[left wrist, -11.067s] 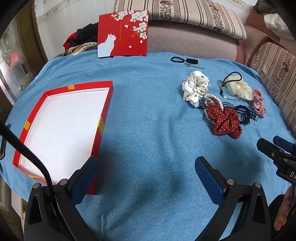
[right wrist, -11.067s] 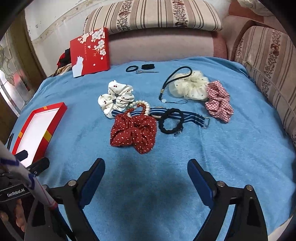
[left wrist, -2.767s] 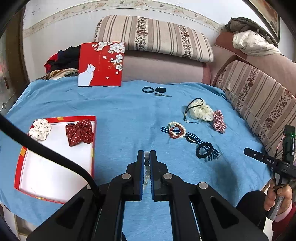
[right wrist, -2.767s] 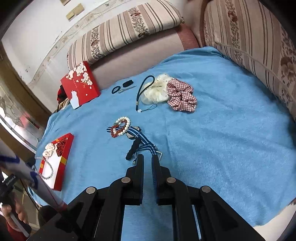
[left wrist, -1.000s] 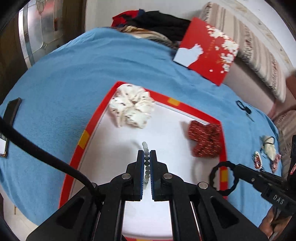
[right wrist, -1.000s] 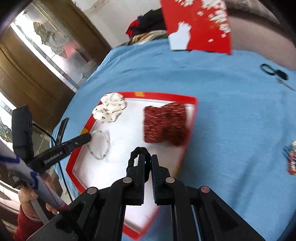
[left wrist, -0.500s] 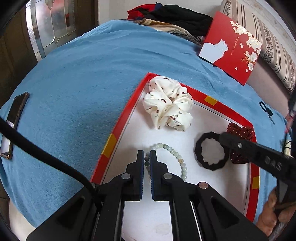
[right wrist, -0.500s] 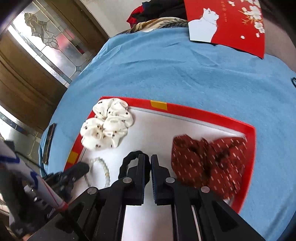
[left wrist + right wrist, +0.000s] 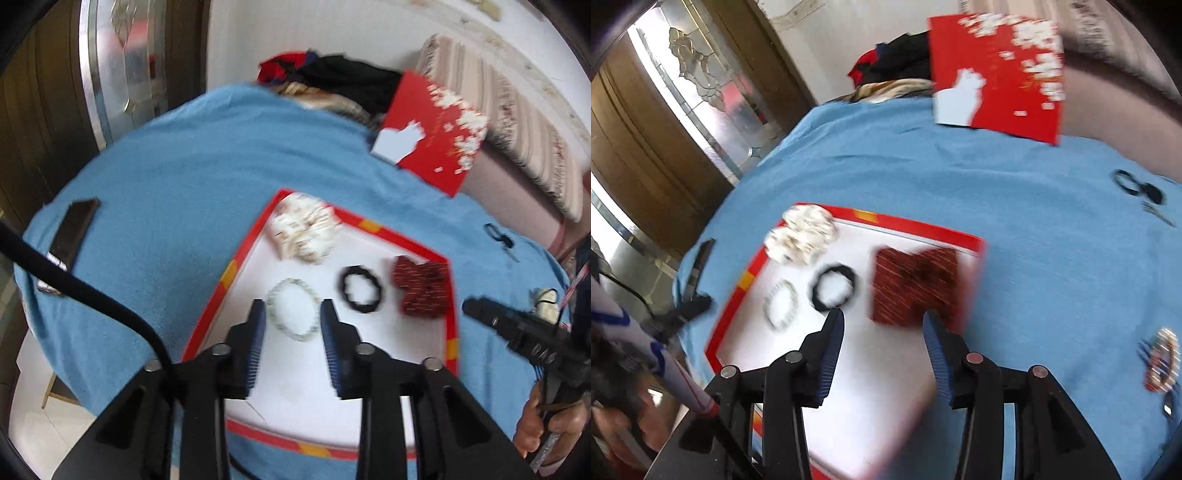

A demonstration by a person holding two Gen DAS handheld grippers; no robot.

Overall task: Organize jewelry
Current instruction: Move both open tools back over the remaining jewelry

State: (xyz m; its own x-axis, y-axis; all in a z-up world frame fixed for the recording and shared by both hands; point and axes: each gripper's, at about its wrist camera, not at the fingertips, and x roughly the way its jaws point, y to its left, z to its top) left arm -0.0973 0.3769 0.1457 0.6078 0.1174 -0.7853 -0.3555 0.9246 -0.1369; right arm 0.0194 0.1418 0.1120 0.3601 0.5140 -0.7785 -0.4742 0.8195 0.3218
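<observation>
Both frames blurred. My left gripper (image 9: 291,325) has its fingers spread apart and empty, above the red-rimmed box (image 9: 243,254) on the blue-covered desk (image 9: 177,177). The pale bead bracelet (image 9: 293,314) lies flat on the white floor of the box, between my left fingertips in view. My right gripper (image 9: 882,332) is likewise spread, holding nothing. The black hair tie (image 9: 833,286) lies in the box between bracelet and red dotted scrunchie (image 9: 916,284); the white scrunchie (image 9: 801,234) sits at the far corner.
</observation>
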